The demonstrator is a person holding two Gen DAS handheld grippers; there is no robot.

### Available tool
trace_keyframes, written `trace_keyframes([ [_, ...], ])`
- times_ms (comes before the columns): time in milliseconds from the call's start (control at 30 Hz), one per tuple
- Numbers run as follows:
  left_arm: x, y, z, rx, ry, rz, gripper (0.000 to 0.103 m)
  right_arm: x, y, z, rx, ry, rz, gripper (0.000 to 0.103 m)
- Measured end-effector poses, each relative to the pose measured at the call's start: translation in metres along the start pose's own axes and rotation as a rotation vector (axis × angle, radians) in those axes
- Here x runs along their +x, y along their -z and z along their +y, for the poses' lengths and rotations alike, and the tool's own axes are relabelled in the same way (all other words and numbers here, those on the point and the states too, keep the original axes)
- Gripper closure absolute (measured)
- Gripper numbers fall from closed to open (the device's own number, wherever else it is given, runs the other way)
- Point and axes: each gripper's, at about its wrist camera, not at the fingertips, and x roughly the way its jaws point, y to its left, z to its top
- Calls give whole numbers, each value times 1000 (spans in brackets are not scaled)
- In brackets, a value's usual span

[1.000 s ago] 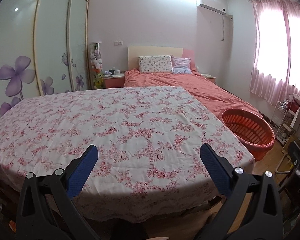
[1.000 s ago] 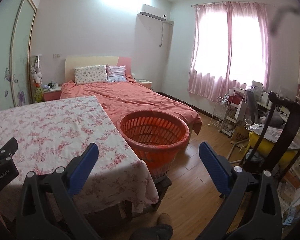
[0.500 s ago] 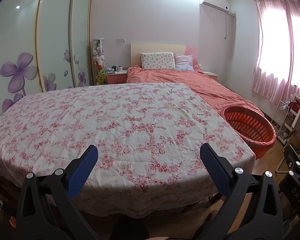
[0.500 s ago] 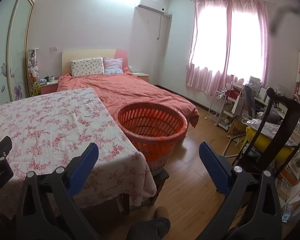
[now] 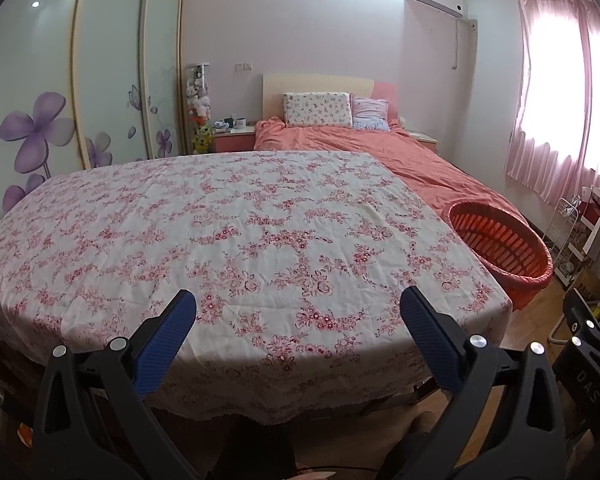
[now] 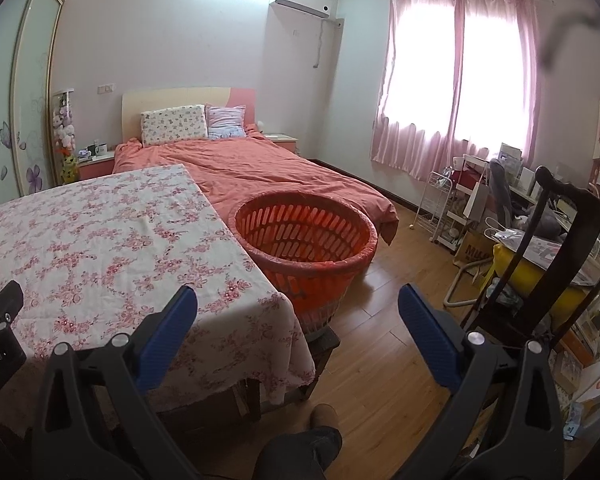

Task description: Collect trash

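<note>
An orange slatted plastic basket [image 6: 306,240] stands on a low stool at the right side of a table with a pink floral cloth [image 5: 228,248]. The same basket [image 5: 500,248] shows at the right in the left wrist view. My left gripper [image 5: 298,320] hangs open over the near edge of the floral table [image 6: 100,248], nothing between its blue pads. My right gripper [image 6: 298,318] is open too, above the table's near right corner and the wooden floor, short of the basket. I see no loose trash on the cloth.
A bed [image 6: 260,168] with an orange cover lies behind the table. A dark wooden chair [image 6: 560,248] and cluttered desk and shelves stand at the right. A sliding wardrobe [image 5: 60,92] with purple flowers lines the left wall. A person's foot [image 6: 320,420] shows below.
Both grippers have risen and tipped downward a little, so the table and basket sit lower and closer in view. Both jaws stay open.
</note>
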Motion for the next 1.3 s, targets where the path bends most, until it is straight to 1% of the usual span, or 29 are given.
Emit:
trace_keyframes([
  [400,-3,1,-2,-10,1,0,3,-1,0,-1,2,-4,-2,5],
  [667,-7,-2,1,-29,-6,-16,3,-4,-2,0,5,-6,-14,5],
  [1300,-8,-3,4,-27,-11,-17,3,-5,-1,0,7,-7,-14,5],
])
